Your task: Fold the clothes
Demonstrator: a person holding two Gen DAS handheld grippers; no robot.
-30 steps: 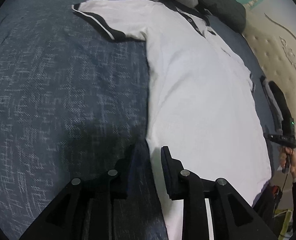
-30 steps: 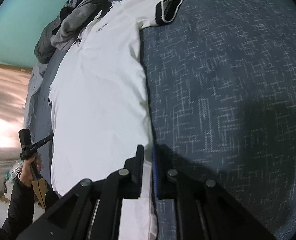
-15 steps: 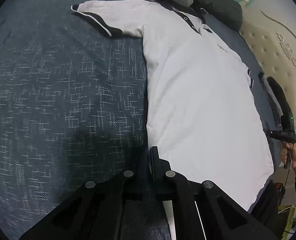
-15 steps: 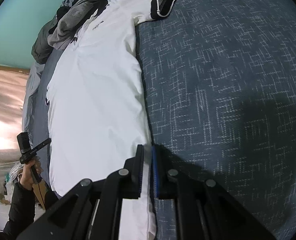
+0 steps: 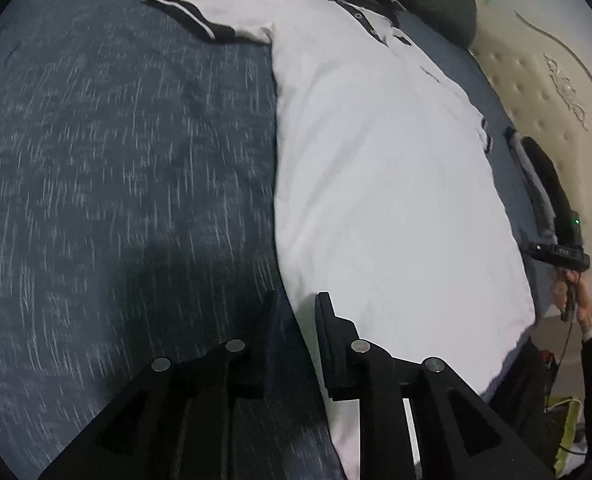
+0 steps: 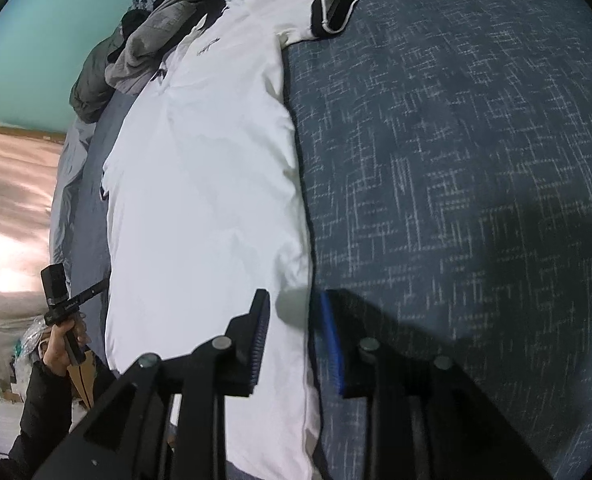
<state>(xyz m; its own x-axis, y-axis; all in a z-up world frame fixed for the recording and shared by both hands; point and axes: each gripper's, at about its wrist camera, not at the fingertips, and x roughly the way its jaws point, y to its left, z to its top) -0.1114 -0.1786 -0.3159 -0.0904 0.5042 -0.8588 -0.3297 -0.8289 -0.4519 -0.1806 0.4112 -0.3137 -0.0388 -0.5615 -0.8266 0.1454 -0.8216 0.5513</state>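
A white polo shirt (image 5: 376,180) with black cuffs and collar lies flat, front up, on a dark blue bedcover (image 5: 115,160). My left gripper (image 5: 296,304) is open low over the bed. Its fingers straddle the shirt's side edge close to the hem, one over the cover and one over the cloth. In the right wrist view the shirt (image 6: 207,200) stretches away from me. There my right gripper (image 6: 294,304) is open too, with the shirt's other side edge lying between its fingers. Neither gripper holds the cloth.
A heap of grey clothes (image 6: 151,40) lies past the collar, and a dark garment (image 5: 428,4) sits beside it. A padded cream headboard (image 5: 544,80) runs along one side. A hand (image 6: 61,344) holds the other gripper's handle at the bed's edge.
Both grippers were shut at the shirt's side edges half a second ago and now stand open. The shirt lies flat as before.
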